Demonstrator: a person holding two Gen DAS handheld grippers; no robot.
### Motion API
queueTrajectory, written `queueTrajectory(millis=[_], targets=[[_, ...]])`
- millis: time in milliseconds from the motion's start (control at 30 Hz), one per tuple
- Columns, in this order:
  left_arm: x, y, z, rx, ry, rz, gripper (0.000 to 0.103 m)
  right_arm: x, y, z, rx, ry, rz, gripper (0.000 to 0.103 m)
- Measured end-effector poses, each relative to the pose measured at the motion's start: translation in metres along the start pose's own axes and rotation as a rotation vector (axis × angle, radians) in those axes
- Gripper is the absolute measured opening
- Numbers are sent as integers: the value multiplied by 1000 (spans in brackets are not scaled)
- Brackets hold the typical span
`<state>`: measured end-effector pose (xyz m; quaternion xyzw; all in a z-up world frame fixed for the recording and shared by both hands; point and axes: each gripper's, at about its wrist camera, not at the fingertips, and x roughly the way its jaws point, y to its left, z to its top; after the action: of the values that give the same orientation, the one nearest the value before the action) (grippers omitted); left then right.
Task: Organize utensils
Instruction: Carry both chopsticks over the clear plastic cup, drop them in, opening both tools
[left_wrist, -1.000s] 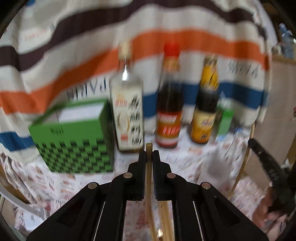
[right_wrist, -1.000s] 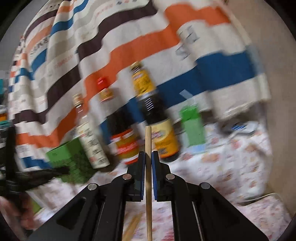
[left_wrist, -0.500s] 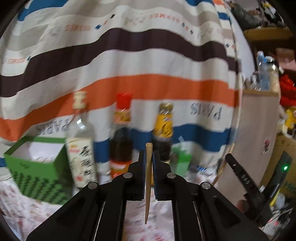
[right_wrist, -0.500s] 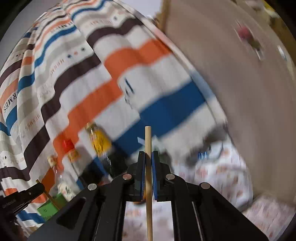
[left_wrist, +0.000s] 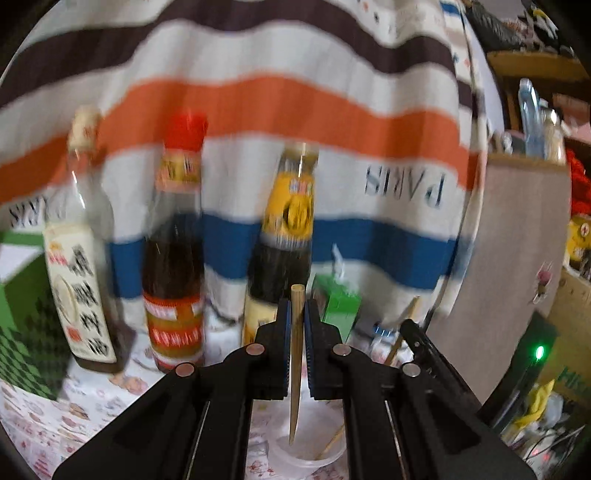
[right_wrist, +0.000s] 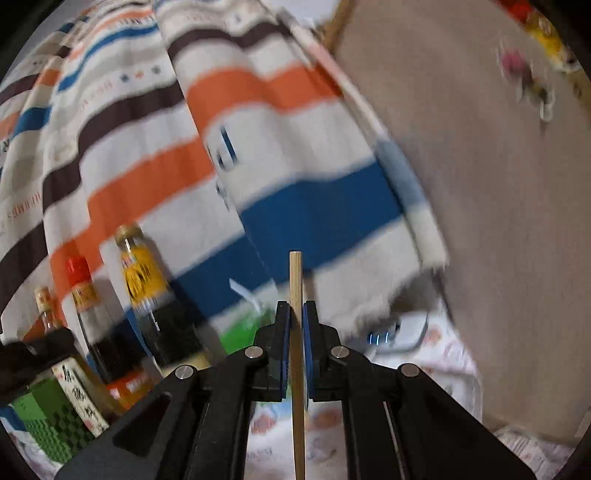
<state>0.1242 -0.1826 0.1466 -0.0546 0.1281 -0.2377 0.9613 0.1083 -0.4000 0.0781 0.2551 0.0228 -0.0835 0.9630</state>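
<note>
My left gripper (left_wrist: 297, 314) is shut on a wooden chopstick (left_wrist: 295, 365) held upright; its pointed tip hangs over a clear plastic cup (left_wrist: 306, 458) low in the left wrist view. Another thin stick (left_wrist: 332, 441) leans in that cup. My right gripper (right_wrist: 296, 317) is shut on a second wooden chopstick (right_wrist: 297, 369), also upright. The right gripper's black finger (left_wrist: 424, 343) shows at the right of the left wrist view with its chopstick (left_wrist: 404, 325). The left gripper's dark body (right_wrist: 33, 354) shows at the left edge of the right wrist view.
Three sauce bottles (left_wrist: 173, 258) stand in a row before a striped cloth (left_wrist: 258, 92). A green checkered box (left_wrist: 22, 314) is at the left, a small green carton (left_wrist: 338, 306) beside the bottles. A brown panel (right_wrist: 498, 221) stands at the right. The table has a patterned cover (left_wrist: 55, 417).
Both grippers lifted and swung while keeping their chopsticks. The left view has dropped back toward the bottles and the cup has come into view below its chopstick's tip.
</note>
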Motion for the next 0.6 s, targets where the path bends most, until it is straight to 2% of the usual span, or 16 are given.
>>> queueTrajectory(millis=[67,167,233,333,533,600], targets=[[14,3,-14,-5,38,-4,6,11,-12,-9,61,75,7,8],[31,8,-30,-18,82,-21,6,28,-22,-22,78,155,-11,8],[38,9,-36,-6,88,7,6,38,-28,-26,107,207,-2,8],[42,10,-37,-6,91,7,6,44,-31,-28,105,233,-9,8],[52,21,-34,-22,114,93,8,58,-37,-31,76,289,-47,8],[54,23,-34,-18,124,97,9,59,-39,-30,67,303,-55,8]])
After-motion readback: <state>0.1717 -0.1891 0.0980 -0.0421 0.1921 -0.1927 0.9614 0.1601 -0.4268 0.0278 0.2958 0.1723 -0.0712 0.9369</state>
